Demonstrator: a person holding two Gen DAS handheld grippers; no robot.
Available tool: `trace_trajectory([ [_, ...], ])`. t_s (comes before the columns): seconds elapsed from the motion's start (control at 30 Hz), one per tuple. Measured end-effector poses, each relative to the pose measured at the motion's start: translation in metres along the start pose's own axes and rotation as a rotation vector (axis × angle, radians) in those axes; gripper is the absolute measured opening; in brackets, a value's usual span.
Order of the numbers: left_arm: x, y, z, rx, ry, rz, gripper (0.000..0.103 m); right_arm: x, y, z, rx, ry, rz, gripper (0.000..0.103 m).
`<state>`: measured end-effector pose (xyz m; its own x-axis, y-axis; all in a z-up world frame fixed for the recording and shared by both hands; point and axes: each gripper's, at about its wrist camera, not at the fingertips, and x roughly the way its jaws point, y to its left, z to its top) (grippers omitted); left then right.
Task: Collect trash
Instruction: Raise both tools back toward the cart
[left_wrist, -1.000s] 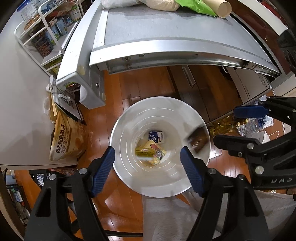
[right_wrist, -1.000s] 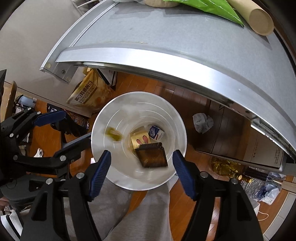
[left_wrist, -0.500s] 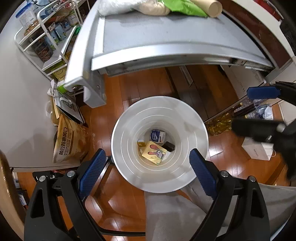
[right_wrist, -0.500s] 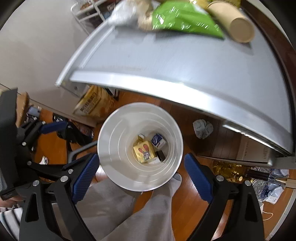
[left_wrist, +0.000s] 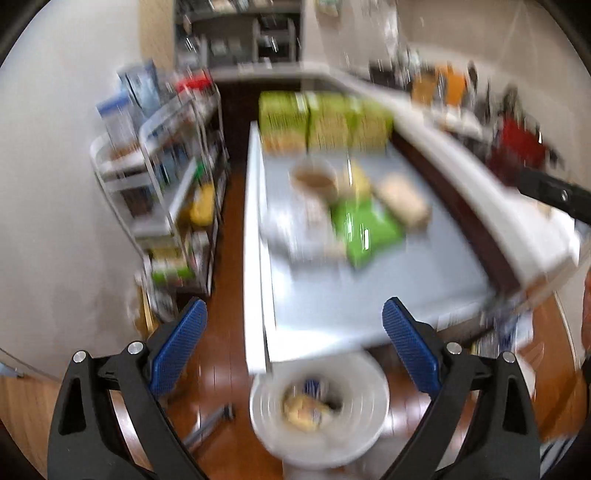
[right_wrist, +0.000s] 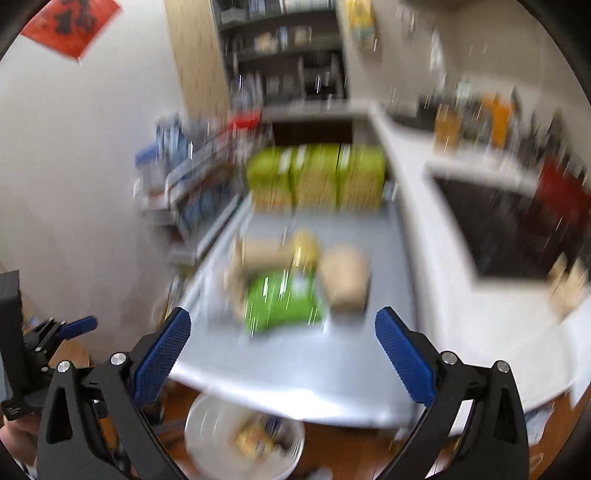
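Note:
Both views are motion-blurred. My left gripper (left_wrist: 293, 332) and right gripper (right_wrist: 282, 350) hang high over the near edge of the grey table (left_wrist: 369, 295). Their jaws are opening, with nothing between the blue pads. On the table lie a green bag (left_wrist: 365, 229), a paper cup (left_wrist: 314, 177), a beige bag (left_wrist: 402, 203) and a white crumpled piece (left_wrist: 291, 229). The right wrist view shows the same green bag (right_wrist: 280, 299) and beige bag (right_wrist: 347, 280). Below the table edge stands the white bin (left_wrist: 369, 435), holding a yellow packet (left_wrist: 303, 406) and other trash.
Green boxes (left_wrist: 321, 122) line the table's far end. A wire rack of goods (left_wrist: 159, 177) stands against the left wall. A white counter (right_wrist: 424, 206) with a dark hob (right_wrist: 498, 229) runs along the right. The floor is wood.
Both grippers rose from just above the bin and tilted up toward the tabletop. Their jaws widened, and the dark and yellow pieces that were falling a second ago came to rest in the bin.

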<state>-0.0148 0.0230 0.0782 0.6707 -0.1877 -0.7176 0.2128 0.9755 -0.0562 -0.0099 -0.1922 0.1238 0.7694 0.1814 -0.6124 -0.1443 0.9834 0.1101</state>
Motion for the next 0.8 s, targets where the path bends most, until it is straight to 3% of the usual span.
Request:
trace_trajectory([
  [0.13,-0.024,0.003,0.041,-0.034,-0.156,0.012,0.102,-0.032,-0.002,0.030,-0.045,-0.195,-0.036,0.098],
  [0.3,-0.028,-0.003,0.066,-0.030,-0.243,0.118,0.102,-0.043,0.005,0.037,-0.113,-0.354,-0.063,0.099],
  [0.37,-0.016,-0.006,0.066,-0.042,-0.211,0.144,0.102,-0.035,0.005,0.032,-0.102,-0.320,-0.099,0.099],
  [0.47,0.000,-0.005,0.061,-0.066,-0.165,0.121,0.102,-0.014,0.002,0.020,-0.077,-0.230,-0.093,0.099],
  [0.63,0.024,-0.001,0.047,-0.082,-0.081,0.111,0.102,0.018,-0.001,0.000,-0.125,-0.107,-0.154,0.099],
  [0.8,0.049,0.008,0.031,-0.128,0.019,0.071,0.102,0.044,-0.011,-0.004,-0.095,-0.017,-0.136,0.099],
])
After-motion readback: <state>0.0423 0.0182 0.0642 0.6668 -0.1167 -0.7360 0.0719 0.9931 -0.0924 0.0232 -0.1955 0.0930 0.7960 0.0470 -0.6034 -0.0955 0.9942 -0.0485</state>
